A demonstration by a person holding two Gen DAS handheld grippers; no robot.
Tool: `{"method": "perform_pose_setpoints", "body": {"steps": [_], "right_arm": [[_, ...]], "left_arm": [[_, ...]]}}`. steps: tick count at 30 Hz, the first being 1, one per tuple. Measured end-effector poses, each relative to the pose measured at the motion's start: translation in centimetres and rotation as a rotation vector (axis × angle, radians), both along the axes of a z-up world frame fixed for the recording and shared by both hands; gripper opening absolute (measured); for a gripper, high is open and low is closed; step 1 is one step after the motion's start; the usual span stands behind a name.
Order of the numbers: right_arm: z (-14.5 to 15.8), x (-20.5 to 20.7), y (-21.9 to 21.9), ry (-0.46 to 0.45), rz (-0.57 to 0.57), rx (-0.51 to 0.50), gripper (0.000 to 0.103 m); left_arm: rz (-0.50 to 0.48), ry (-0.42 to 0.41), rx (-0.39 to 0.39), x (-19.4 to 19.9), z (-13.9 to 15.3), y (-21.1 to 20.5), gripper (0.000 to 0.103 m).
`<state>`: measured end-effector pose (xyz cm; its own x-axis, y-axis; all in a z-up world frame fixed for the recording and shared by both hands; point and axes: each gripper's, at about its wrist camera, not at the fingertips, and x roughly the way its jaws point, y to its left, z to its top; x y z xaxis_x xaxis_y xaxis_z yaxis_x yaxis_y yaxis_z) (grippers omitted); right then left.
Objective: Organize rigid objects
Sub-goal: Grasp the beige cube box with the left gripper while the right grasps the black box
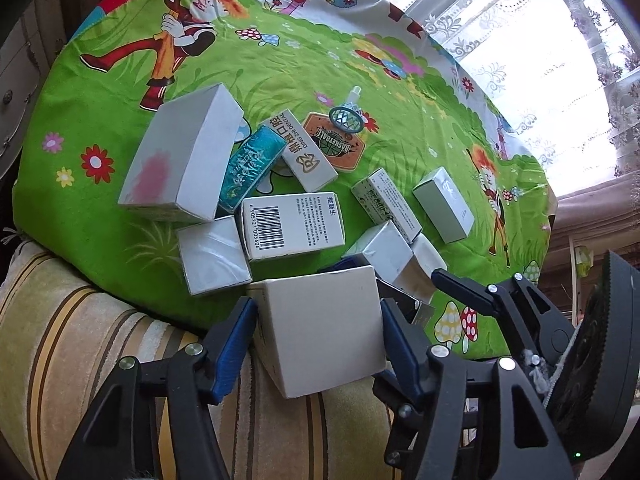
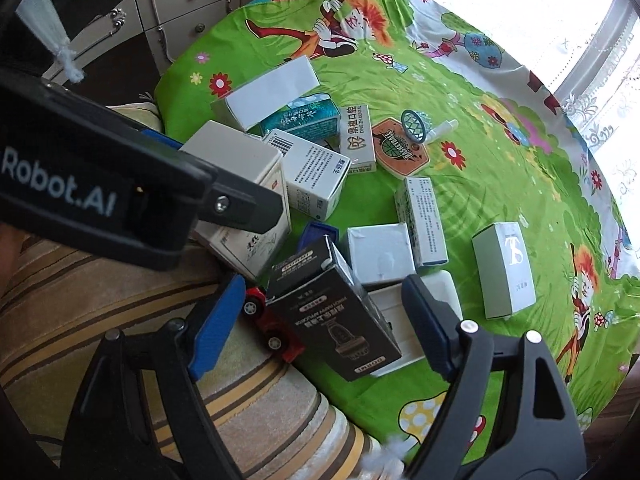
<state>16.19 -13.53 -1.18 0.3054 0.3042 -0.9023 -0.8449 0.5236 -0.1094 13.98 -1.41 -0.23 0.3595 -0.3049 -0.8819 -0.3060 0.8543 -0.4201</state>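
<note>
Boxes crowd ahead of both claws. Left claw (image 1: 318,336) has its blue pads apparently pressing a white carton (image 1: 320,328); squeeze evenly, lift straight. Right claw (image 2: 324,320) stands open astride a black box (image 2: 334,312), red toy car (image 2: 272,328) beside its left pad; close squarely, sparing the car

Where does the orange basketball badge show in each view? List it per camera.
Left wrist: orange basketball badge above centre, right of the dental box.
Right wrist: badge above centre, again right of the dental box.
Shared landmark: the teal hoop on the badge's top edge.
</note>
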Motion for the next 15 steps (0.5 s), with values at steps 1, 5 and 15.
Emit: {"method": "perform_pose_setpoints", "body": {"steps": [1,5,15], "right_arm": [[-0.2,0.3,0.2,0.010,0.001,-0.005,0.067],[-0.6,0.4,0.5,0.014,0.001,-0.030,0.053],[2.3,-0.2,-0.6,-0.052,-0.074,0.040,0.046]], "left_arm": [[-0.001,-0.003,-0.002,-0.1,0.1,0.1,0.062],[-0.004,-0.016,-0.007,-0.5,0.3,0.5,0.059],[0.012,-0.058,-0.023,-2.5,1.6,1.6,0.058]]}}
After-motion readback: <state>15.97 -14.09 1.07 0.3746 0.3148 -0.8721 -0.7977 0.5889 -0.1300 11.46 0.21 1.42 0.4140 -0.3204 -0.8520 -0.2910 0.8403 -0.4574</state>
